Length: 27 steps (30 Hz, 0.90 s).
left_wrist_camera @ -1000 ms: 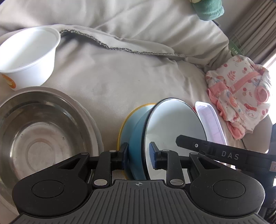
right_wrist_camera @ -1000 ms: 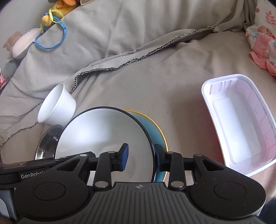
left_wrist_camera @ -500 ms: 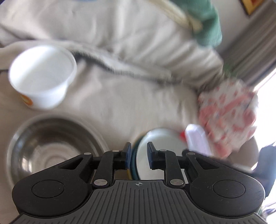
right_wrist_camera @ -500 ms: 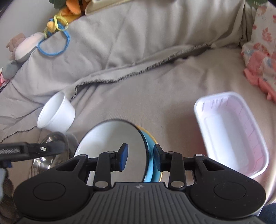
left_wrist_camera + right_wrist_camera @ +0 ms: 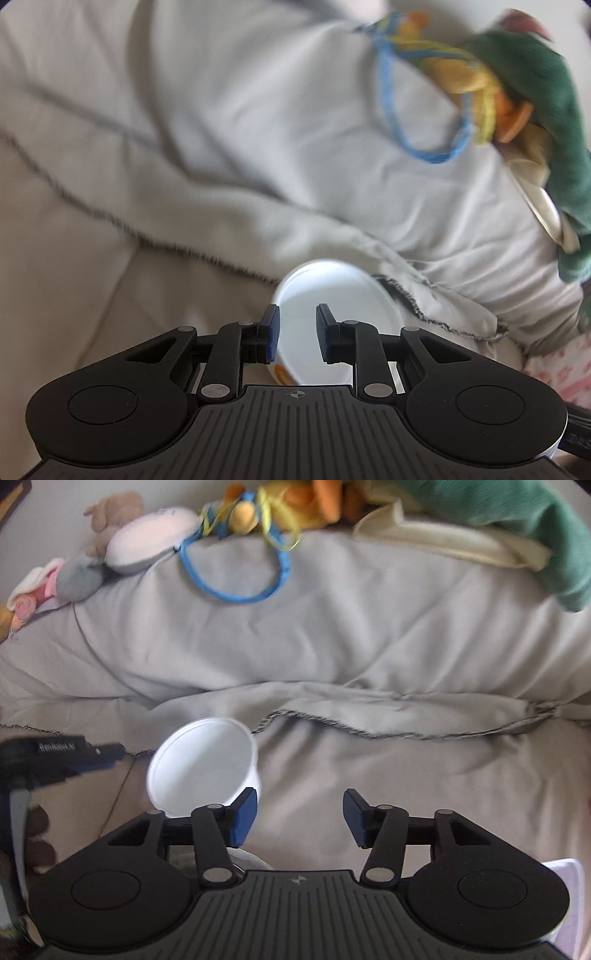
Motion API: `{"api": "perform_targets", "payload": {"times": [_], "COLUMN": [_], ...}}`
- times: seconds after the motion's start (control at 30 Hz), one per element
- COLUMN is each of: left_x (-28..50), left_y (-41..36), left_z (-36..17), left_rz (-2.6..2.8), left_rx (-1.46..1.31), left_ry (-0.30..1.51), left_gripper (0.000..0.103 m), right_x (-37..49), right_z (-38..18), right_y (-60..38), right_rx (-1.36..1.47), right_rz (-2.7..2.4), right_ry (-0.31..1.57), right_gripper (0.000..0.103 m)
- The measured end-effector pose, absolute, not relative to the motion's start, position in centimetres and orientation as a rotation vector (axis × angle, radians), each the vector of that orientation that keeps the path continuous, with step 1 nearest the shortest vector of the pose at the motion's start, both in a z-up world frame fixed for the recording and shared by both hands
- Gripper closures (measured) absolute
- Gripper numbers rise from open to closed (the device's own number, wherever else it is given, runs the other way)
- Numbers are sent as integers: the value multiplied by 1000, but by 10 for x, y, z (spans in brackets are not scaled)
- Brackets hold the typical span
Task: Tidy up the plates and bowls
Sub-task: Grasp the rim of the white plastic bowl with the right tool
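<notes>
The left gripper [image 5: 296, 339] hangs over the white tub [image 5: 338, 317], its jaws opening; the tub shows between the blue pads [image 5: 272, 334] from behind, but they do not press on it. The right gripper [image 5: 300, 819] is opening too, with only the grey blanket [image 5: 369, 775] between its pads. The tub [image 5: 203, 766] sits on the bed just below the blanket's dark-stitched hem, to the left of the right gripper, tilted. Stuffed toys [image 5: 147, 542] and a blue loop [image 5: 236, 576] lie along the far edge of the bed.
</notes>
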State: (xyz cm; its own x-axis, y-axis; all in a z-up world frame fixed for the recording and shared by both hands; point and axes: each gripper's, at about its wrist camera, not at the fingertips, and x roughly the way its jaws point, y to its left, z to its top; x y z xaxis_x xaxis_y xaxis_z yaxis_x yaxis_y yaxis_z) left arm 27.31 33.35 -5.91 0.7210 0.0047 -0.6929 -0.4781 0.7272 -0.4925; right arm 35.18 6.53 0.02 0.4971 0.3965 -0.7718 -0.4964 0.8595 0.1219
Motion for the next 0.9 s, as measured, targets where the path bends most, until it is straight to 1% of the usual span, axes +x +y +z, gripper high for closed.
{"api": "perform_targets", "payload": {"times": [0.2, 0.3, 0.37, 0.4, 0.43, 0.47, 0.53, 0.63, 0.8, 0.83, 0.9], "left_x": [281, 293, 299, 301, 303, 303, 303, 303, 315, 319, 324], "left_y": [344, 337, 331, 327, 323, 319, 307, 284, 237, 228, 213], "left_z": [-96, -106, -113, -115, -116, -116, -113, -108, -107, -109, -113], "left_rz": [278, 291, 309, 305, 292, 271, 213, 122, 37, 31, 28], "left_rx": [-830, -799, -767, -758, -758, -765, -793, -837, -802, -777, -729], "left_ry": [732, 741, 768, 779, 783, 780, 753, 721, 810, 829, 855], "left_gripper": [77, 77, 77, 77, 78, 80, 81, 79, 78, 79, 80], "right_x": [395, 413, 419, 418, 418, 416, 414, 417, 424, 425, 426], "right_z": [-58, -89, -104, -108, -109, -108, -99, -84, -79, -82, -87], "right_y": [133, 149, 152, 150, 146, 140, 127, 97, 37, 28, 15], "right_rx": [-89, -49, -31, -15, -4, 2, -8, -29, -14, -14, -10], "right_rz": [491, 466, 457, 461, 476, 492, 488, 470, 434, 432, 422], "right_ry": [1006, 1098, 1154, 1173, 1186, 1187, 1155, 1097, 1104, 1113, 1132], "right_gripper": [51, 51, 62, 76, 83, 84, 85, 85, 84, 82, 81]}}
